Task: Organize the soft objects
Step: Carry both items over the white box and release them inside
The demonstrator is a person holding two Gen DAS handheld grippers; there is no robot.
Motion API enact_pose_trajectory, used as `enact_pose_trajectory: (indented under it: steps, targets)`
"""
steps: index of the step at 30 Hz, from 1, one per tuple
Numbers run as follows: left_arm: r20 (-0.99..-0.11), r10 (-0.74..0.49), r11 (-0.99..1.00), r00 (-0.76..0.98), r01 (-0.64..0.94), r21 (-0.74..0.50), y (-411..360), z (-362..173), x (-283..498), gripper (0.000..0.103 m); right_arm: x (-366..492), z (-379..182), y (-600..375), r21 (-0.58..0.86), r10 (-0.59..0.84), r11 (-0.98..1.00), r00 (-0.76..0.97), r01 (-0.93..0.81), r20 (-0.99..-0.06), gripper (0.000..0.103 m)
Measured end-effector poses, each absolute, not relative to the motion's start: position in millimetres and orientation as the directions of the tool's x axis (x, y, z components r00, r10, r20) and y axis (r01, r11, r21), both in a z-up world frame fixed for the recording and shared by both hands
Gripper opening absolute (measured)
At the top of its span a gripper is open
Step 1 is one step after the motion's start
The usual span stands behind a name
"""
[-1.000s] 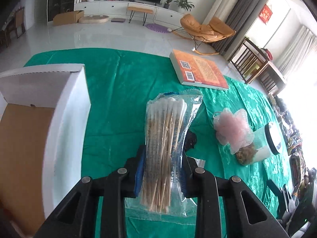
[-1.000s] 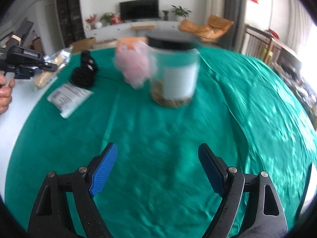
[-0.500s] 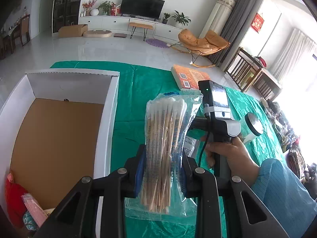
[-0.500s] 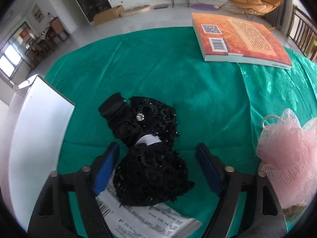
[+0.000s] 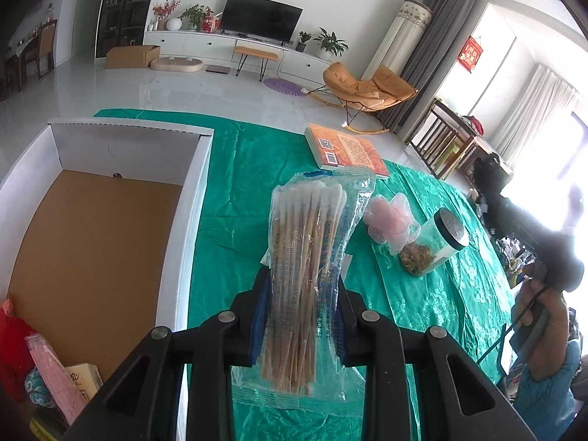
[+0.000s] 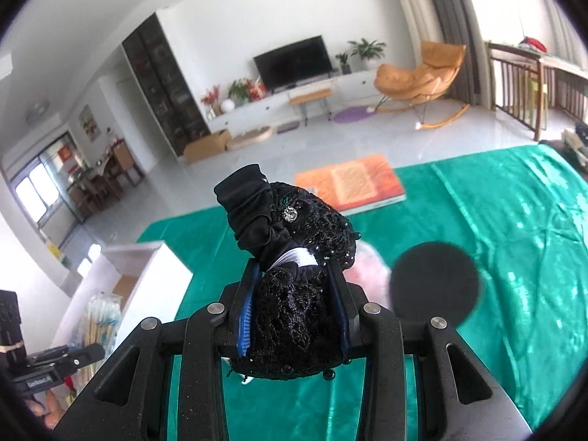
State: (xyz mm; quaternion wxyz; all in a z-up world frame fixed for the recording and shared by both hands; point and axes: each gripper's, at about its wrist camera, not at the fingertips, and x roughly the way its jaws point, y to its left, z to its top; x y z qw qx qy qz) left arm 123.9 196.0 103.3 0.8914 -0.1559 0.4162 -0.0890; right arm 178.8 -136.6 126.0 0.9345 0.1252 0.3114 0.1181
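My left gripper (image 5: pixel 301 294) is shut on a clear bag of cotton swabs (image 5: pixel 308 228) and holds it upright over the green tablecloth, just right of the open white box (image 5: pixel 191 198). My right gripper (image 6: pixel 294 294) is shut on a black lace hair piece (image 6: pixel 294 217) with a small rhinestone, lifted clear of the table. A pink bath pouf (image 5: pixel 389 217) lies on the cloth beside a clear jar (image 5: pixel 437 246) with a black lid. In the right wrist view the left gripper with the swabs (image 6: pixel 99 319) shows at lower left by the box (image 6: pixel 158 279).
An orange book (image 5: pixel 345 150) lies at the far side of the table. The box's near corner holds a red item (image 5: pixel 14 338), a pink packet and a small carton. A hand (image 5: pixel 544 308) in a blue sleeve holds the right gripper at the table's right edge.
The right gripper went to the black hair piece, shut on it and lifted it off the table. The left gripper, still holding the swabs, shifted toward the box, then stayed put.
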Motion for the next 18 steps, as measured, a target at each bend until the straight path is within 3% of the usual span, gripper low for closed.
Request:
enact_pose_trajectory:
  steps: [6, 10, 14, 18]
  targets:
    - [-0.707, -0.268, 0.941, 0.655, 0.023, -0.337, 203, 115, 105, 0.029, 187, 98, -232, 0.231, 0.061, 0.966, 0.764, 0.116, -0.643, 0.037]
    - [-0.698, -0.247, 0.944, 0.673, 0.005, -0.33, 211, 124, 92, 0.029, 181, 62, -274, 0.234, 0.019, 0.949, 0.705, 0.21, -0.709, 0.037]
    - [-0.689, -0.214, 0.945, 0.692, -0.033, -0.326, 231, 134, 76, 0.029, 160, 74, -278, 0.229, 0.016, 0.953, 0.719, 0.2, -0.695, 0.037]
    - [-0.685, -0.145, 0.951, 0.714, -0.091, -0.296, 263, 143, 52, 0.029, 146, 114, -231, 0.199, 0.077, 0.977, 0.751, 0.074, -0.656, 0.037]
